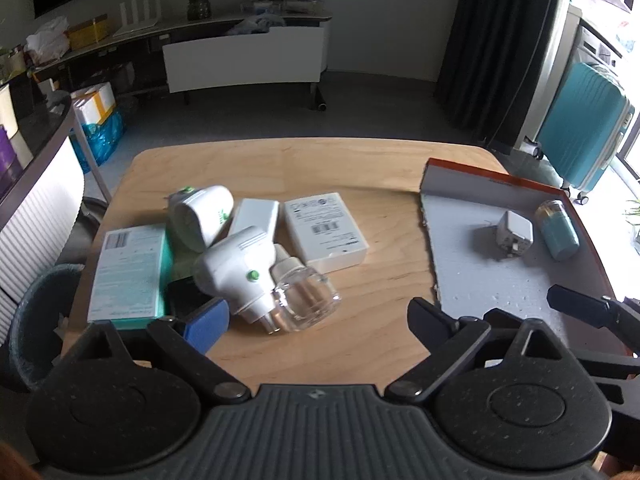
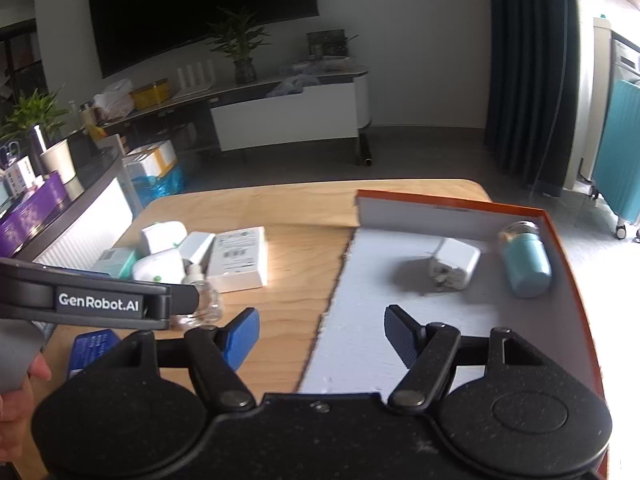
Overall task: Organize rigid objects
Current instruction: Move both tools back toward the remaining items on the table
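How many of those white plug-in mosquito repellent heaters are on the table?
2. One plug-in heater, with a clear bottle attached, lies near the front of the pile. The other heater lies behind it, beside the teal box. More could be hidden underneath.

The left gripper (image 1: pixel 316 320) hangs with jaws spread wide and empty above the near edge of the light wooden table (image 1: pixel 380 184). On the table's left lies a cluster: two white plastic plug-in diffusers (image 1: pixel 236 264), the nearer with a clear glass bottle (image 1: pixel 304 296), a flat white cardboard box (image 1: pixel 324 232), and a teal-and-white carton (image 1: pixel 128 272). To the right, an orange-rimmed shallow tray (image 1: pixel 492 178) holds a white plug adapter (image 1: pixel 514 234) and a teal cylindrical bottle (image 1: pixel 558 230), lying apart.
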Demonstrator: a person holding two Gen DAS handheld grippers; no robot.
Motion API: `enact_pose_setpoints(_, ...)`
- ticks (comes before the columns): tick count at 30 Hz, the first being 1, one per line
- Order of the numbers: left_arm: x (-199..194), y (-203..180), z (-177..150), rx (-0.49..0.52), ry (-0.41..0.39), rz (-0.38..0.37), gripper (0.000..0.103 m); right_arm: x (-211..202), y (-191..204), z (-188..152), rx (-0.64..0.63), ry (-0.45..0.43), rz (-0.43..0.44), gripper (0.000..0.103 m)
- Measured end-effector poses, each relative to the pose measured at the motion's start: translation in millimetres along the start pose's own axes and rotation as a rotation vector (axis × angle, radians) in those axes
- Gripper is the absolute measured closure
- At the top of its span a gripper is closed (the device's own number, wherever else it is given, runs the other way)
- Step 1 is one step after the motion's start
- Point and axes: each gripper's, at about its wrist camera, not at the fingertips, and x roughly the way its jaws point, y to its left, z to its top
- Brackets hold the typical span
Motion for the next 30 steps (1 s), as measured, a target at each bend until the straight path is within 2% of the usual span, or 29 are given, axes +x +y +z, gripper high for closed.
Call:
enact_pose_setpoints(9, -12.3, 41.0, -5.7, -0.068, -0.011, 0.041, 0.004, 10.8, 40.7, 1.1, -0.050, 0.018, 0.051, 0.021)
enact_pose_setpoints(30, -27.8, 91.1, -24.6, -0.121, -0.017, 0.073, 0.004, 20.7, 95.6, -10.3, -0.104, 0.055, 0.111, 0.021)
